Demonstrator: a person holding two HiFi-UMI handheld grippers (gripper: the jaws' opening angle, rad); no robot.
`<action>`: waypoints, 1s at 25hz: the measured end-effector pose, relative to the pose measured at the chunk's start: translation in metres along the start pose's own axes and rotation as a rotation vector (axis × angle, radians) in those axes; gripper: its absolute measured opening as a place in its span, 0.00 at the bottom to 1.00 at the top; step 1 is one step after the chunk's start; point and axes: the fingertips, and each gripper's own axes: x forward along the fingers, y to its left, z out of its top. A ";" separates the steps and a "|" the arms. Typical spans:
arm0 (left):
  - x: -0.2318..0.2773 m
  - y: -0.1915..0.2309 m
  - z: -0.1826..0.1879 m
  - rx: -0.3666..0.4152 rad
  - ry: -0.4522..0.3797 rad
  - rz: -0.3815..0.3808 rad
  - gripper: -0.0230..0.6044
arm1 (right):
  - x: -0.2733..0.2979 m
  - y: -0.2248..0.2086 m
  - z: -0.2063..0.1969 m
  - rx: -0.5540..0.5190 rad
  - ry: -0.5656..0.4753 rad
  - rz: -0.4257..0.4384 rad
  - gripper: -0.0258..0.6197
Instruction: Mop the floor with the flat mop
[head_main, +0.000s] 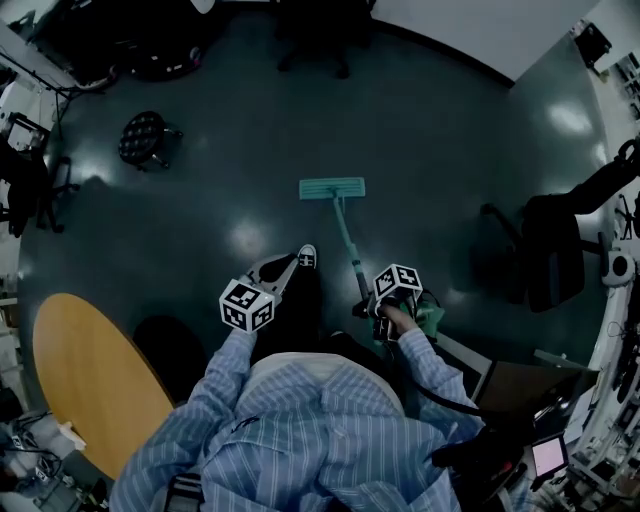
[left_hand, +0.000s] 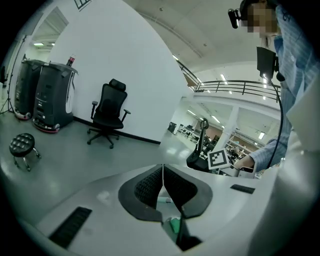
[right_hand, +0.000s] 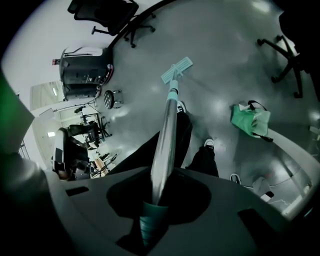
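**Mop held in our right gripper, its head flat on the floor ahead**

At far left in the head view we see the curved edge of a wooden table (head_main: 80, 370), and beyond it a small black stool (head_main: 145, 138) standing on the dark, glossy floor (head_main: 200, 220). Our left gripper (left_hand: 162, 172) is raised and points out across the room. In its own view the two dark pads press together along a thin line, with nothing between them. It hangs apart from the mop.

The flat mop (head_main: 332, 187) lies in the middle. Its teal head rests flat on the floor in front of our feet, and its handle slants back toward us. Our right gripper (right_hand: 159, 192) is clamped around that handle near its teal upper end. In the right gripper view the silver shaft runs out from between the jaws down to the head.

A green bag (right_hand: 251, 120) lies on the floor just right of our feet. Farther right stands a black office chair (head_main: 550, 250).
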 end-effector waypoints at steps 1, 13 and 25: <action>0.004 0.010 0.003 -0.011 0.008 -0.008 0.05 | -0.004 0.009 0.015 -0.002 0.001 -0.005 0.13; 0.048 0.121 0.045 -0.028 0.037 0.000 0.05 | -0.036 0.115 0.230 -0.021 -0.047 -0.017 0.13; 0.061 0.205 0.051 -0.125 -0.007 0.101 0.05 | -0.050 0.194 0.426 -0.056 -0.103 -0.069 0.13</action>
